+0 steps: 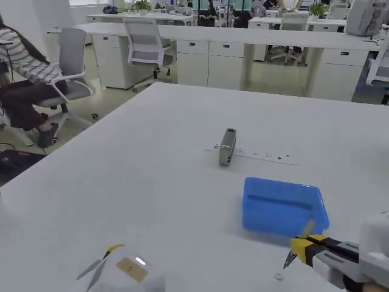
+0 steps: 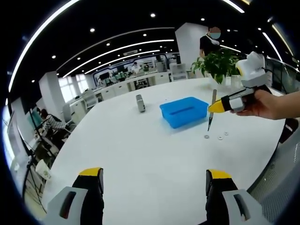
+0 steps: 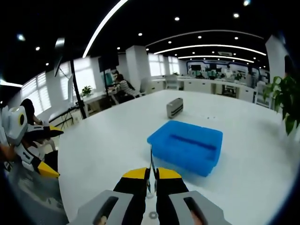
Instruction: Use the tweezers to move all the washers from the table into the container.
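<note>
A blue plastic container stands on the white table. Just in front of it my right gripper is shut on a pair of tweezers, their tip slanting down close above a small washer. The right gripper view has the jaws pressed together on the tweezers, with a washer below them and the container ahead. Three washers lie near the tweezers' tip in the left gripper view. My left gripper is open and holds nothing; it hovers over the table's near left.
A grey block rests on a flat white power strip behind the container. Office chairs, a seated person and more desks stand beyond the far edge. A potted plant is at the table's end.
</note>
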The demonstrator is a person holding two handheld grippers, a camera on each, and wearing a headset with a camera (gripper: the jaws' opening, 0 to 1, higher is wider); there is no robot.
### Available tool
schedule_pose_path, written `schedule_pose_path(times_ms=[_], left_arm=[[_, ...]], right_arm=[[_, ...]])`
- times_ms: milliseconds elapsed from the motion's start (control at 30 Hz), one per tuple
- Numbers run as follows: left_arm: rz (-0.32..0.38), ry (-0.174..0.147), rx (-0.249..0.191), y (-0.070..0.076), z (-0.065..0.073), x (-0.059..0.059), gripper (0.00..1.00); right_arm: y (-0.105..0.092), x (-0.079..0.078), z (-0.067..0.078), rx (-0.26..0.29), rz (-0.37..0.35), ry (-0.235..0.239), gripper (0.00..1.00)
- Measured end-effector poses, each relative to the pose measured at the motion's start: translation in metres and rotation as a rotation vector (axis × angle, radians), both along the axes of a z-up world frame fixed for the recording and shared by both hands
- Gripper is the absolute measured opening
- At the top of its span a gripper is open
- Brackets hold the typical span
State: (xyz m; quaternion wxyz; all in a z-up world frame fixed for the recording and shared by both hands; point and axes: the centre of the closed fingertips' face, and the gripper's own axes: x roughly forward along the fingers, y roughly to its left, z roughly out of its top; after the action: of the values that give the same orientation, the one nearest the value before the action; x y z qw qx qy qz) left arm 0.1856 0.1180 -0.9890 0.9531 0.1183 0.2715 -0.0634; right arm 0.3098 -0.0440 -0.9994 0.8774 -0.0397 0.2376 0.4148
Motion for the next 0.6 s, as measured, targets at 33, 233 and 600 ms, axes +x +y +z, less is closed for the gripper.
schedule_pose_path(times_ms=[33,233,600], left_arm=[[-0.002,0.003,0.0,0.0,-0.001,0.0,0.92],[-0.01,0.013,0.007,-0.002,-0.002,0.0,0.92],[-0.014,0.017,0.007,-0.003,-0.004,0.0,0.92]], right_arm=[[0.0,0.0,-0.002,0.002,-0.003,0.007,0.02],[0.003,0.001,-0.008,0.002,-0.008,0.022,0.02],[0.002,0.004,-0.016,-0.008,-0.018,0.009,0.02]])
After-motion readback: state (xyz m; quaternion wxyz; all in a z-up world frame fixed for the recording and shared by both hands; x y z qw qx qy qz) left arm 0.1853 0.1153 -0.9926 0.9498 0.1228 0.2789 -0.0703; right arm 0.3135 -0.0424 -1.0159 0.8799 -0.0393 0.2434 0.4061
